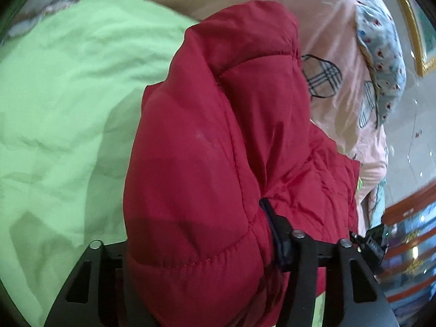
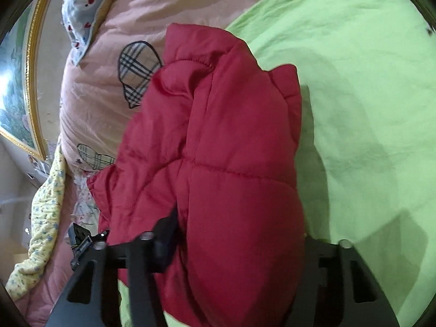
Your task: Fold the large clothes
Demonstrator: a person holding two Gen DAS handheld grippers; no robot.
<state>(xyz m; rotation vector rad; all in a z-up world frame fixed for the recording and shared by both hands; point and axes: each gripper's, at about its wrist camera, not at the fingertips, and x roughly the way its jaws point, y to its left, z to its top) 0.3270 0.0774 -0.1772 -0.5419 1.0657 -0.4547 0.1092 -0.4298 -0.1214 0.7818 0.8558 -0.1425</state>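
A red quilted puffer jacket [image 1: 218, 147] is bunched over a light green sheet [image 1: 68, 95]. My left gripper [image 1: 261, 229] is shut on a thick fold of it; only one dark fingertip [image 1: 272, 218] shows, the other is buried in the padding. In the right wrist view the same jacket [image 2: 226, 150] fills the centre. My right gripper [image 2: 190, 223] is shut on another fold, with one fingertip [image 2: 167, 226] showing and the other hidden under fabric. The jacket drapes over both gripper bodies.
A pink quilt with plaid patches [image 1: 321, 54] [image 2: 114, 62] lies beside the jacket, with a blue patterned pillow [image 1: 381, 41] beyond it. A gold-framed picture [image 2: 19, 81] and a yellow floral cloth [image 2: 46, 204] are at the left. The green sheet [image 2: 368, 95] spreads to the right.
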